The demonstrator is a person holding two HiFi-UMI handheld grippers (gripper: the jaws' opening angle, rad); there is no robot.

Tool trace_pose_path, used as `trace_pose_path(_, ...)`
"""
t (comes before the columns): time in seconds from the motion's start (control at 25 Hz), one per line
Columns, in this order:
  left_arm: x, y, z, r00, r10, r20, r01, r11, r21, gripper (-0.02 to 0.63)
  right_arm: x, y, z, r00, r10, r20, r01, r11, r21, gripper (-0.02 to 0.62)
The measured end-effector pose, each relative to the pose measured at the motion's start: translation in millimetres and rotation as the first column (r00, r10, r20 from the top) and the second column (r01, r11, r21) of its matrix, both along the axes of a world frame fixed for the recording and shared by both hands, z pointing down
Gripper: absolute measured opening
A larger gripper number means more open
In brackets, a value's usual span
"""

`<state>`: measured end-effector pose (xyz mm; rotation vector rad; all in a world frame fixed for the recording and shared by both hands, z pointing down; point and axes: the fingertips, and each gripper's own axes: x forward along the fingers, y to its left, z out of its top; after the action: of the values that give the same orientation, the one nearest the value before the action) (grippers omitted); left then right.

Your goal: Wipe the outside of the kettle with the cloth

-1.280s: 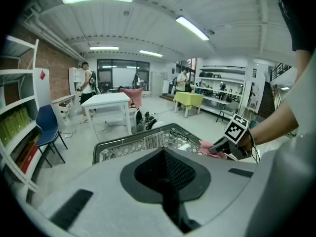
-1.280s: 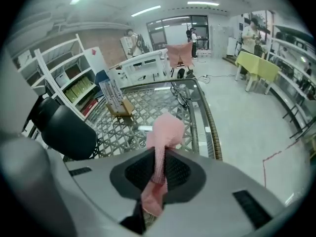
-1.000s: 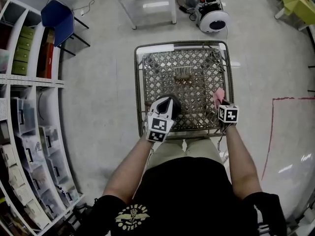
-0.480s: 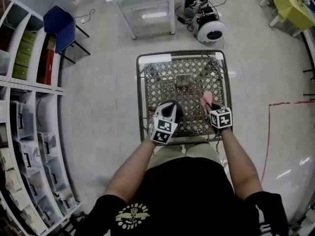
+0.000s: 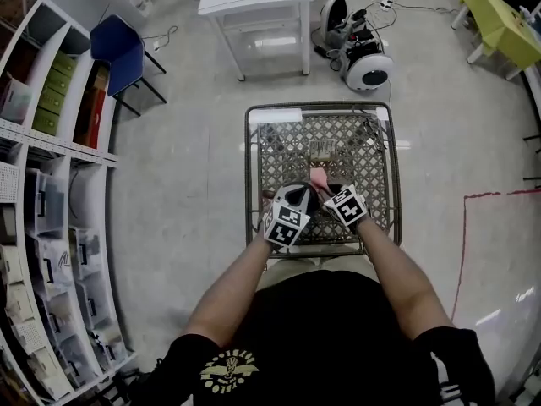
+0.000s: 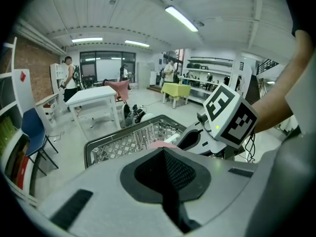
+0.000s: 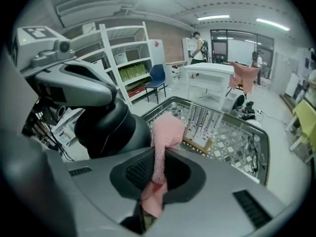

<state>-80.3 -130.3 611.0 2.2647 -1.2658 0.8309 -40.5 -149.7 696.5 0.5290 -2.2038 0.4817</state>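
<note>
The right gripper (image 5: 328, 192) has swung left across the wire-mesh desk (image 5: 376, 184), fingers clamped on the pink cloth (image 7: 167, 132), which now hangs just beside the black kettle (image 7: 106, 127). The left gripper (image 5: 297, 200) stays over the kettle, fingers drawn together.

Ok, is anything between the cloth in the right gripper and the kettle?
Nothing visible. The cloth, pinched in the right gripper, hangs right beside the kettle with nothing between them. The left gripper sits over the kettle's top, so only the side looks free to wipe.
</note>
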Motion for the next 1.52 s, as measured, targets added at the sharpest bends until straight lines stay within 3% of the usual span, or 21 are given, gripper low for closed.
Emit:
trace_pose_path(0.24, -5, 0, -7, 0.999, 0.017, -0.032, -0.017, 1.000, 0.012, -0.004, -8, 21, -3, 0.998, -0.062, -0.020, 0.062, 0.998, 0.000, 0.040)
trace_pose_path(0.4, -12, -11, -22, 0.998, 0.000, -0.070, 0.005, 0.997, 0.075, -0.003, -5, 32, -1, 0.995, -0.095, -0.030, 0.095, 0.995, -0.001, 0.041)
trace_pose_path(0.56, -11, -22, -26, 1.000, 0.030, -0.007, -0.029, 0.988, 0.151, -0.005, -1, 44, 1, 0.995, -0.098, -0.029, 0.097, 0.995, -0.013, 0.041)
trace_pose_path(0.68, -8, -20, -20, 0.998, 0.064, 0.004, -0.064, 0.987, 0.147, -0.005, -2, 54, 3, 0.994, -0.102, -0.032, 0.102, 0.995, -0.024, 0.041)
trace_pose_path(0.88, 1, -15, -12, 0.984, 0.152, 0.095, -0.165, 0.976, 0.141, -0.003, -1, 69, 3, 0.994, -0.109, -0.028, 0.107, 0.993, -0.054, 0.041)
trace_pose_path(1.52, 4, -11, -4, 0.969, 0.195, 0.154, -0.217, 0.966, 0.143, -0.005, -20, 118, -3, 0.997, -0.075, 0.032, 0.079, 0.989, -0.125, 0.041)
